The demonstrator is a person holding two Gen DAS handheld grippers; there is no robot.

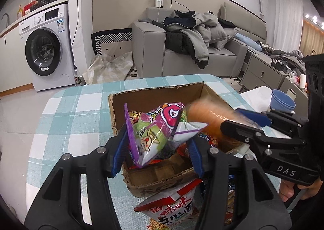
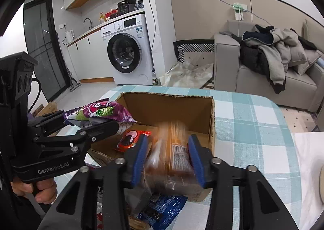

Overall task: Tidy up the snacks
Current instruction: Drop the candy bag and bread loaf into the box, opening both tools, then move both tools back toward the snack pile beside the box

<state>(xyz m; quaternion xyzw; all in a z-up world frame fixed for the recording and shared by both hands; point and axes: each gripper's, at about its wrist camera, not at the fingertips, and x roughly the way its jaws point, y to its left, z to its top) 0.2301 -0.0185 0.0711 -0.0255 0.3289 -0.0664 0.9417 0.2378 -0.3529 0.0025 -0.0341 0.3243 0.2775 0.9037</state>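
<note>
An open cardboard box [image 1: 158, 96] stands on a teal-checked table; it also shows in the right wrist view [image 2: 168, 106]. My left gripper [image 1: 156, 147] is shut on a purple and green snack packet [image 1: 154, 128] and holds it above the box's near left part; the packet shows in the right wrist view [image 2: 101, 111]. My right gripper [image 2: 167, 156] holds an orange-brown clear-wrapped packet [image 2: 172, 149], blurred, between its blue pads over the box; it shows in the left wrist view [image 1: 208, 116]. A red packet [image 2: 129, 140] lies inside the box.
A red and white snack bag [image 1: 172, 205] and a blue packet [image 2: 162, 207] lie on the table in front of the box. Blue bowls [image 1: 282, 101] stand to the right. A grey sofa [image 1: 182, 48] and washing machine [image 1: 48, 48] are beyond the table.
</note>
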